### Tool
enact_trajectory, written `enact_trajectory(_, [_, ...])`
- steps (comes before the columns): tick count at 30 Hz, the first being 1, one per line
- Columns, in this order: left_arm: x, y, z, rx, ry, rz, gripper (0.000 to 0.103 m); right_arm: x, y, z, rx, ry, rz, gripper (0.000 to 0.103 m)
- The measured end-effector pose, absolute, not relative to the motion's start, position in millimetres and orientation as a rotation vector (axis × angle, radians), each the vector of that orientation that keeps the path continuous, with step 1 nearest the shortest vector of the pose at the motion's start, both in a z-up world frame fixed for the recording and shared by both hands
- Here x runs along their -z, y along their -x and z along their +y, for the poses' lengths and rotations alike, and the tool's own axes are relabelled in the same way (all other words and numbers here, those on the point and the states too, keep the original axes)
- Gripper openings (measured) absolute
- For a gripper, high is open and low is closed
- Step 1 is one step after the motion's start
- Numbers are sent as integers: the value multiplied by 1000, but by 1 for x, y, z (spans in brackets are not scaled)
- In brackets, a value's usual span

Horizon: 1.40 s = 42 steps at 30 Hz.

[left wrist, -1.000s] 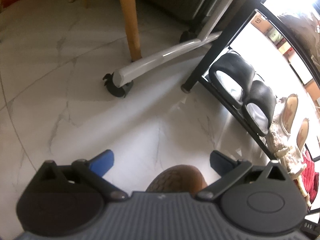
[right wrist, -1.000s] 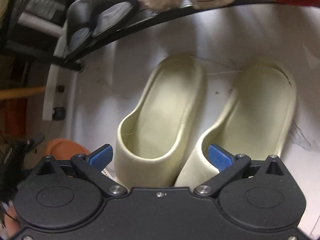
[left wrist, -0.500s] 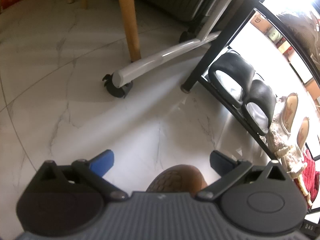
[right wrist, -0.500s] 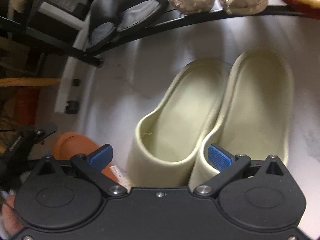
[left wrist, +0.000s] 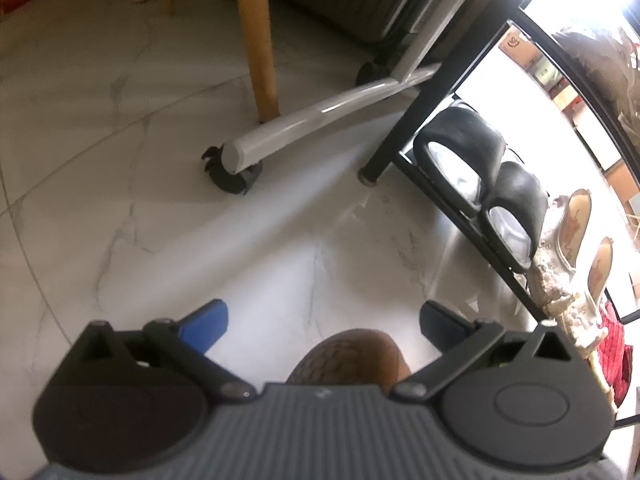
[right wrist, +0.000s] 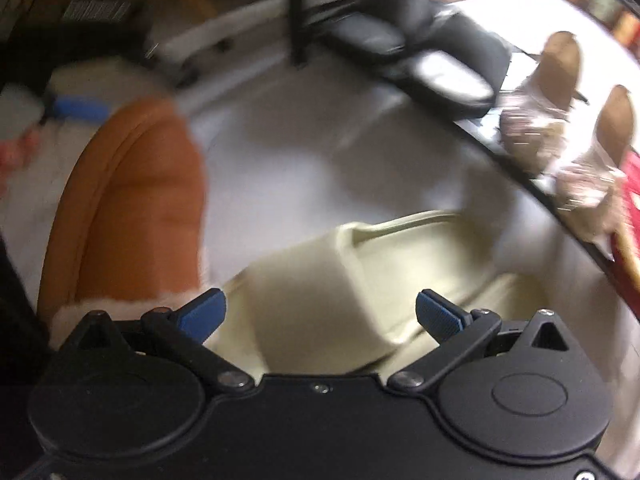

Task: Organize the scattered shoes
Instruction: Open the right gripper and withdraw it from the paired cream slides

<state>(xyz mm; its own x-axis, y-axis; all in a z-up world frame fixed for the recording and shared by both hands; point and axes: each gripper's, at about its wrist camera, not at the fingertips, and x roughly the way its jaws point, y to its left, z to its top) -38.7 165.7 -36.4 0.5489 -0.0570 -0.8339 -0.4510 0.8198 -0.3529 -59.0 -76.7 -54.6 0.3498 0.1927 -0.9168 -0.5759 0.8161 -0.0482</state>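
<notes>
In the left wrist view my left gripper (left wrist: 324, 320) is open above the marble floor, with the brown textured toe of a slipper (left wrist: 352, 356) just under its body, between the fingers but not gripped. In the blurred right wrist view my right gripper (right wrist: 320, 312) is open over a pair of cream slides (right wrist: 340, 292) on the floor under the shoe rack. An orange fur-lined slipper (right wrist: 132, 208) lies to their left, near the other gripper's blue pad (right wrist: 80, 106).
A black shoe rack (left wrist: 460, 204) holds black slippers (left wrist: 480, 160), beaded beige slippers (left wrist: 568, 256) and a red one (left wrist: 612, 344). A wheeled grey stand leg (left wrist: 304, 128) and a wooden leg (left wrist: 260, 40) stand on the floor beyond.
The right gripper has pulled back and swung left from the cream slides, and the orange slipper now fills its left side. The left view barely changed.
</notes>
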Motion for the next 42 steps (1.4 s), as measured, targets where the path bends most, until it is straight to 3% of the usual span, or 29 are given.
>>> enact_trajectory(5, [38, 37, 165, -249, 587, 979, 102, 89, 59, -66, -398, 622, 1173, 103])
enact_trajectory(19, [38, 37, 168, -249, 593, 984, 102, 94, 63, -109, -337, 721, 1306, 103])
enact_trajectory(27, [39, 39, 171, -244, 620, 986, 102, 16, 30, -207, -232, 21, 1253, 103])
enact_trajectory(32, [39, 39, 169, -228, 623, 991, 102, 54, 13, -313, 119, -457, 1347, 103])
enact_trajectory(42, [40, 40, 172, -223, 662, 996, 102, 98, 22, -350, 209, -823, 1368, 103])
